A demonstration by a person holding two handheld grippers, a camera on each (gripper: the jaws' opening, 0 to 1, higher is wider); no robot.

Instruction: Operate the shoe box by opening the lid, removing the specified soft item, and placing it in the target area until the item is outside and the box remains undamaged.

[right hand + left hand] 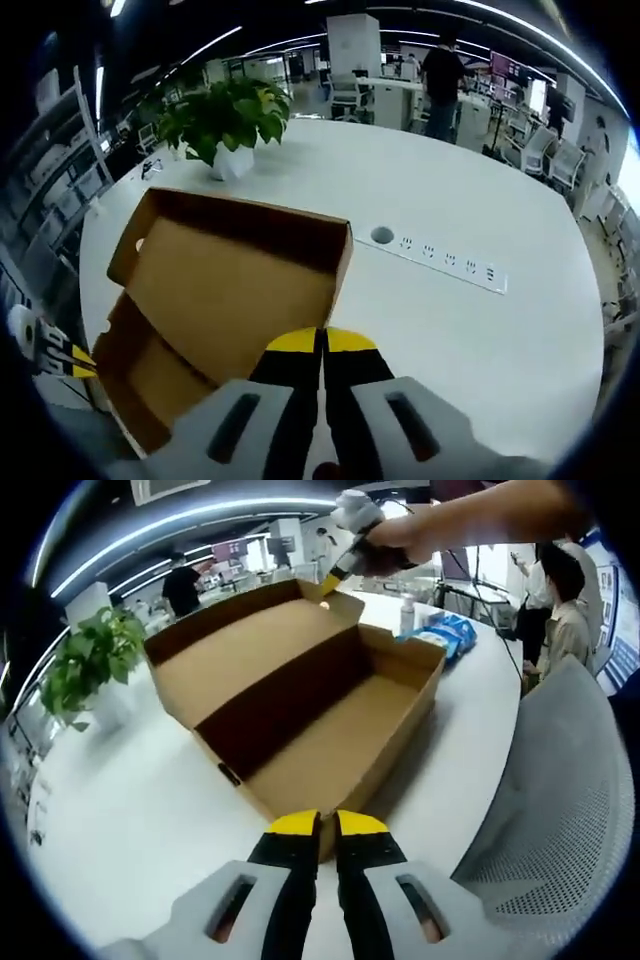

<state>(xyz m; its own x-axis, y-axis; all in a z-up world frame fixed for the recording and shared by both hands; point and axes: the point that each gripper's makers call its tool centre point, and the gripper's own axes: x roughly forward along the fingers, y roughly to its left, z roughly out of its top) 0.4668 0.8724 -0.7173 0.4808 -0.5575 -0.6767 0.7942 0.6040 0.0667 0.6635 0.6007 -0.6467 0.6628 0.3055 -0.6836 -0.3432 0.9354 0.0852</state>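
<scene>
White table [130, 810], open shoe box [300, 695] just beyond closed jaws.

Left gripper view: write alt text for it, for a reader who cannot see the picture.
An open cardboard shoe box sits on a white table, lid folded back, its visible inside bare. The left gripper, jaws together, meets the box's near edge, and the right gripper is at the lid's far corner. A potted plant stands at left.

left gripper [328, 825] and right gripper [322, 342], black jaws, yellow tips, grey slotted bodies
</scene>
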